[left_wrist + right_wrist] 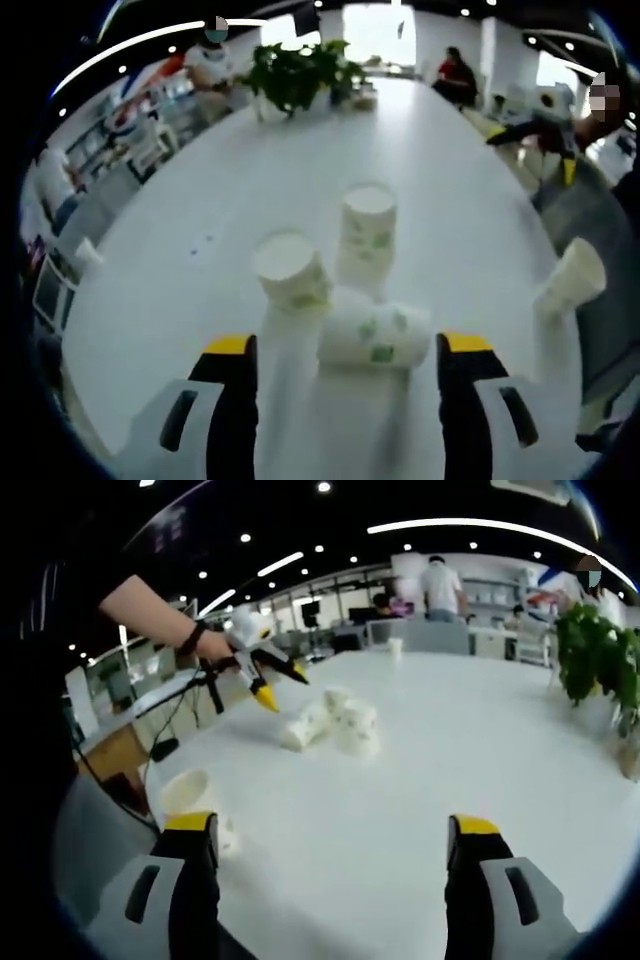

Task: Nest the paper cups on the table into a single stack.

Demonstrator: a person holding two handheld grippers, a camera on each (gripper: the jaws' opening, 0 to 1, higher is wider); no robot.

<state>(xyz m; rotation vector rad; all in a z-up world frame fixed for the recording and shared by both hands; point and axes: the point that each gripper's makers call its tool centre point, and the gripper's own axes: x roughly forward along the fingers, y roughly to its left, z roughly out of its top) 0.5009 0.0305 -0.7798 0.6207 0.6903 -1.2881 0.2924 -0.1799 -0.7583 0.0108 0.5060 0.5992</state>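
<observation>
White green-printed paper cups (pixel 372 335), one on its side, two inverted

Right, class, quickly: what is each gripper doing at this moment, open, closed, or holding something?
Left gripper: open, holding nothing; a paper cup lying on its side sits between its jaws.
Right gripper: open, holding nothing.

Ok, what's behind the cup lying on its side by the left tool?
Behind the tipped cup stand two inverted cups, the taller one touching it. Farther back, a potted plant. Whether anything sits under the inverted cups is hidden.
</observation>
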